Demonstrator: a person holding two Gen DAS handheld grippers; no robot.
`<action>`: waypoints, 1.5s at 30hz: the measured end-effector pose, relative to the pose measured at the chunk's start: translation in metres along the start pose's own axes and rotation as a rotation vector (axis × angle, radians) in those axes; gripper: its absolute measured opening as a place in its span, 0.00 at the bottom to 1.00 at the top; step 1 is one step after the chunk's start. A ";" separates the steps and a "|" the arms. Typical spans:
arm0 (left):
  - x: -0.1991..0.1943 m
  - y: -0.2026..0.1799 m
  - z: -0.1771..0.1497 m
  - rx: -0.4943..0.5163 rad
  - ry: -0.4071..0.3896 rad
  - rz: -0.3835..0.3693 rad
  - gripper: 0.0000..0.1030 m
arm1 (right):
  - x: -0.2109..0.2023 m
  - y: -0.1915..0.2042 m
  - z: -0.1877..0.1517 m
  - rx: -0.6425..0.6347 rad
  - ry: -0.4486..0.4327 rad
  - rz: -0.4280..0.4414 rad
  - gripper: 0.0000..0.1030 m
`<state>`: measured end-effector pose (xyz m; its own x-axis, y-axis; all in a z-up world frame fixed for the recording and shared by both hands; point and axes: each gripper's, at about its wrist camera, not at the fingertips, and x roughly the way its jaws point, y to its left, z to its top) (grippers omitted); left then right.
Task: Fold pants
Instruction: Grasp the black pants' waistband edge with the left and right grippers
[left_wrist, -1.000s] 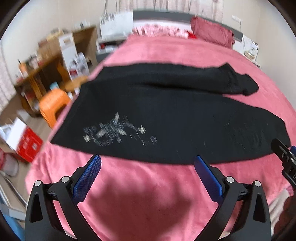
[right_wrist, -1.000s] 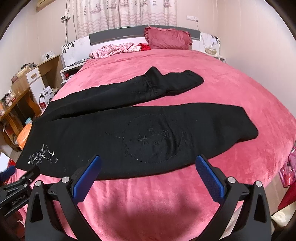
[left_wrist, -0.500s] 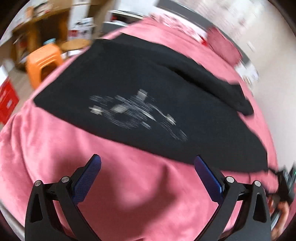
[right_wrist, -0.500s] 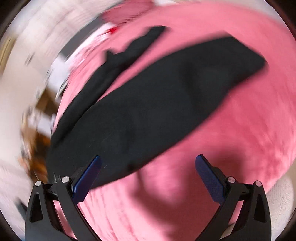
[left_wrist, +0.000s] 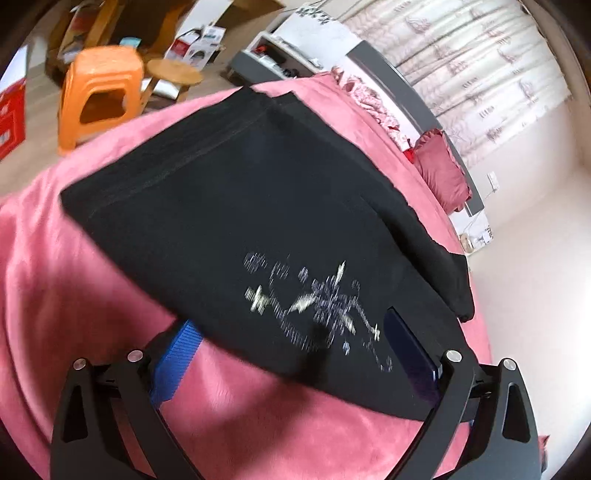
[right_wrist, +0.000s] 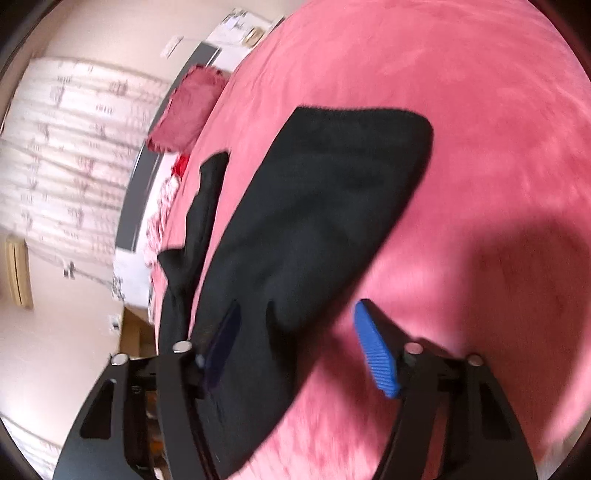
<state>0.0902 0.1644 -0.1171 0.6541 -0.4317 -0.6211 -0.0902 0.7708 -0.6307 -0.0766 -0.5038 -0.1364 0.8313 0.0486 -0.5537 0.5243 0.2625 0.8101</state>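
Black pants (left_wrist: 236, 206) lie spread flat on the pink bed, legs apart, with a silver embroidered pattern (left_wrist: 314, 299) near the waist. My left gripper (left_wrist: 295, 343) is open and low at the waist end; its jaws straddle the near edge of the cloth. In the right wrist view the near pant leg (right_wrist: 314, 229) runs away to its hem. My right gripper (right_wrist: 295, 332) is open and straddles the near edge of that leg. The far leg (right_wrist: 207, 199) lies beyond it.
The pink bedspread (right_wrist: 480, 166) reaches all around the pants. A dark red pillow (left_wrist: 443, 173) and crumpled pink clothes (left_wrist: 369, 99) lie by the headboard. An orange stool (left_wrist: 99, 88) and a round wooden stool (left_wrist: 173, 74) stand on the floor beside the bed.
Both grippers have dropped and tilted toward the near edge of the pants. Each now has its open jaws around that edge. The pants have not moved.
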 end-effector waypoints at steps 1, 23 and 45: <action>0.000 0.002 0.005 -0.007 -0.002 0.006 0.93 | 0.001 -0.002 0.004 0.011 -0.006 0.003 0.47; -0.045 0.006 0.039 0.045 0.094 0.013 0.08 | -0.031 0.050 0.031 -0.269 -0.001 -0.114 0.08; -0.092 0.059 -0.015 -0.024 0.222 0.123 0.26 | -0.066 -0.049 0.016 -0.084 0.002 -0.134 0.27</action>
<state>0.0134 0.2429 -0.1037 0.4562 -0.4295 -0.7794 -0.1783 0.8140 -0.5528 -0.1545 -0.5349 -0.1362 0.7544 0.0091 -0.6563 0.6132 0.3468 0.7097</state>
